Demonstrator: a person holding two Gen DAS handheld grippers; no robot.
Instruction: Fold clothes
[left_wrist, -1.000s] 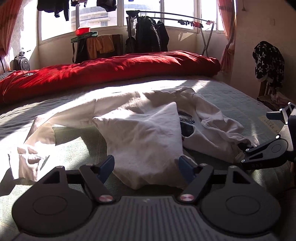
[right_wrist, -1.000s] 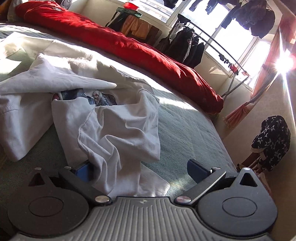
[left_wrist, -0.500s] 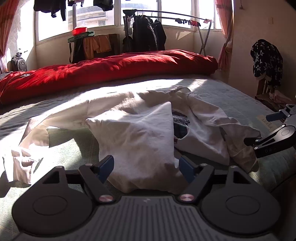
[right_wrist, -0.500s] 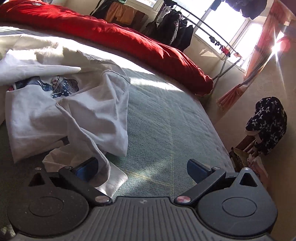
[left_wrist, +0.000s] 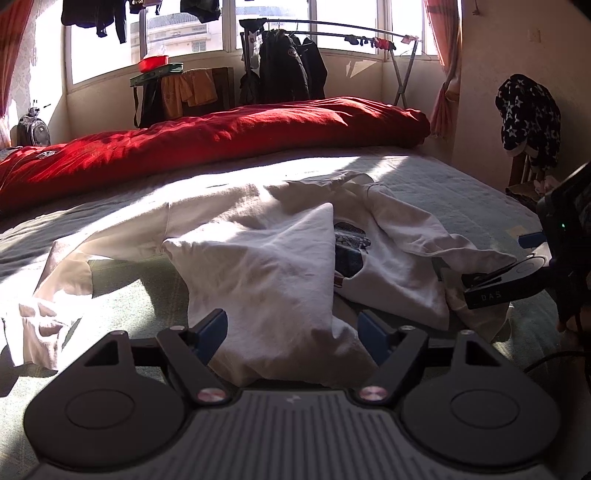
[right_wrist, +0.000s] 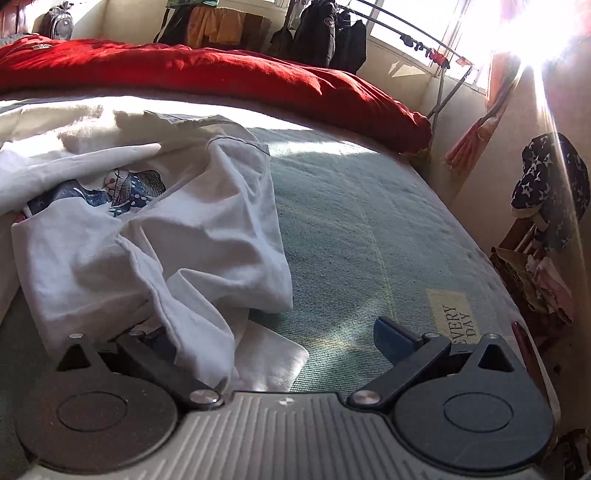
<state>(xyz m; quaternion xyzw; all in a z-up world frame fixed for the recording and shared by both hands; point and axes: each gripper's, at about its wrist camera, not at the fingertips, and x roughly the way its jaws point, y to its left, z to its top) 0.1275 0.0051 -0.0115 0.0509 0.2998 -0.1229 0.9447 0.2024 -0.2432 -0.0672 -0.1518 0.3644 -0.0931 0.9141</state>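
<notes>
Left wrist view: the left tongs (left_wrist: 291, 334) stand wide, a fold of the white T-shirt (left_wrist: 273, 266) lying between them on the bed (left_wrist: 461, 184). The right tongs (left_wrist: 491, 291) are marked "DAS".

Right wrist view: the right tongs (right_wrist: 277, 338) stand wide, shirt fabric draped over the left finger. A label (right_wrist: 452, 314) near the bed's right edge reads "EVERY DAY".

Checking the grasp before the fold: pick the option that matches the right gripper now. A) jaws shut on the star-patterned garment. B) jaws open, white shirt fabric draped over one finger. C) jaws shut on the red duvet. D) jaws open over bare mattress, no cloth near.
B: in the right wrist view the right gripper has its jaws spread wide, and the white shirt hangs over its left finger.
</notes>
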